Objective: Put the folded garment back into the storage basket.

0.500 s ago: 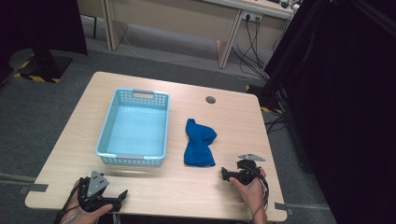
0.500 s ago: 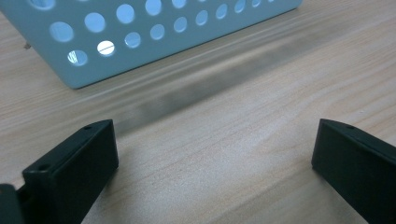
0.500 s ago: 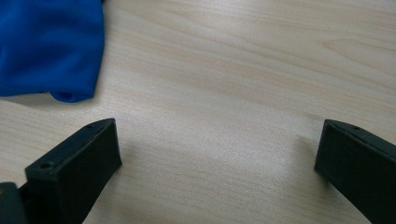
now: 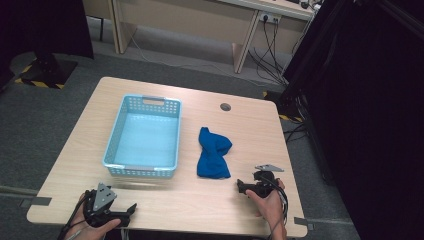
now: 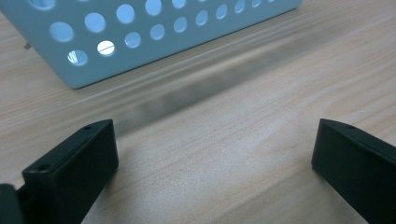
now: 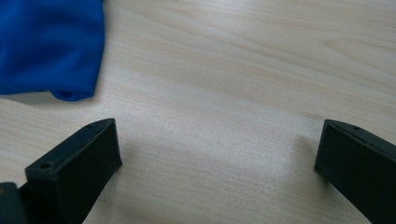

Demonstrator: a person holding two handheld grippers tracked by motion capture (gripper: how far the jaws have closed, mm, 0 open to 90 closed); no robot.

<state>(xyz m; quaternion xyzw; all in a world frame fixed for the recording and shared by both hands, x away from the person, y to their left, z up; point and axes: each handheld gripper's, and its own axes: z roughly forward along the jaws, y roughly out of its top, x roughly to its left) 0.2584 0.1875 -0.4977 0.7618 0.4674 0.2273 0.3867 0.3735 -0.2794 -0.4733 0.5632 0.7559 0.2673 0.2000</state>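
Nothing is gripped yet; this looks like the start of picking up the cloth [image 4: 213,160], which lies crumpled on the surface [image 4: 240,125] just right of the basket [image 4: 145,135]. The right gripper [image 4: 241,187] rests near the cloth's near end, jaws wide and empty, aimed leftward. The left gripper [image 4: 131,208] sits low before the basket, jaws wide too. Next the right one should advance onto the cloth's edge and close.

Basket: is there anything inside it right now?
The light blue basket looks empty; its bare floor shows. The blue cloth lies outside on the table. The strip behind the basket's near wall is hidden.
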